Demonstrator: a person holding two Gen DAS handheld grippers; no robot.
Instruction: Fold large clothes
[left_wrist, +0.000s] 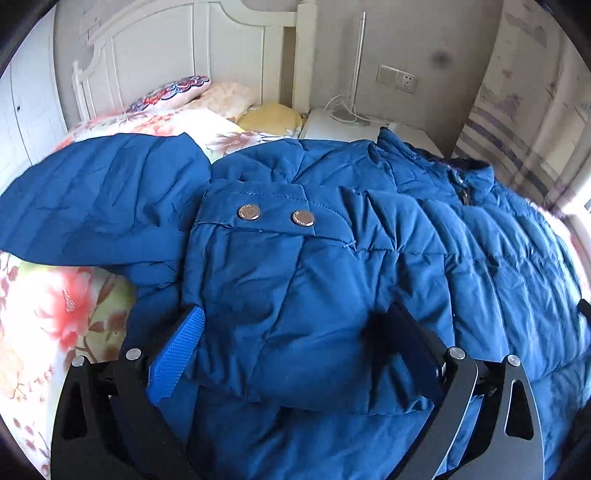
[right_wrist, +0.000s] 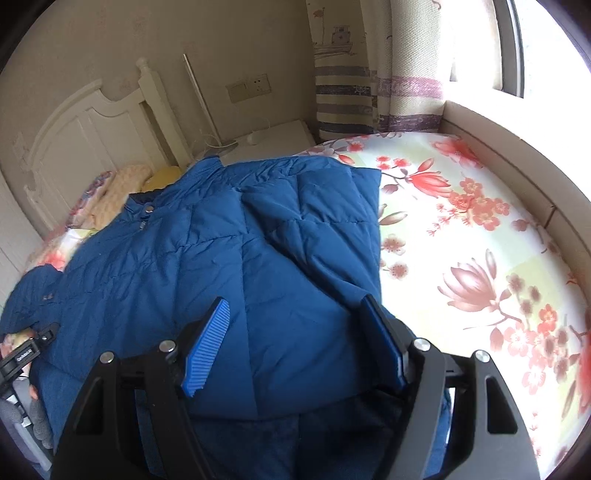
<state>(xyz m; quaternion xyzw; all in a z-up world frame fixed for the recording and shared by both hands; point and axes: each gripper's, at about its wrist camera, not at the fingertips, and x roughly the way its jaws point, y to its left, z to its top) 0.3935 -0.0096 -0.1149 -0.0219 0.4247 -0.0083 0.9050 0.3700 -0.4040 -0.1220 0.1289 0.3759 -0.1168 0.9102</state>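
You've got 1 blue quilted puffer jacket (left_wrist: 332, 258) spread on the bed, filling centre and right of the left wrist view and centre-left of the right wrist view. 1 sleeve is folded across the body; its cuff tab (left_wrist: 258, 214) carries 2 round silver snaps, centre of frame. 2 more snaps sit by the collar (right_wrist: 146, 214), upper left in the right wrist view.

Your left gripper (left_wrist: 295, 332) is spread wide, released, w/ the sleeve fabric lying between its 2 fingers but not pinched. Your right gripper (right_wrist: 295, 332) also stands apart; the other folded sleeve lies between the 2 blue ribbed pads (right_wrist: 207, 343), no squeeze visible.

Under it: 1 floral bedsheet w/ red and pink blooms (right_wrist: 480, 240). Further out: 3 pillows (left_wrist: 207, 94) upper left, 1 white headboard (left_wrist: 166, 48), 1 white nightstand (left_wrist: 343, 125), 1 wall socket plate (left_wrist: 397, 77), 1 striped curtain (right_wrist: 343, 96).
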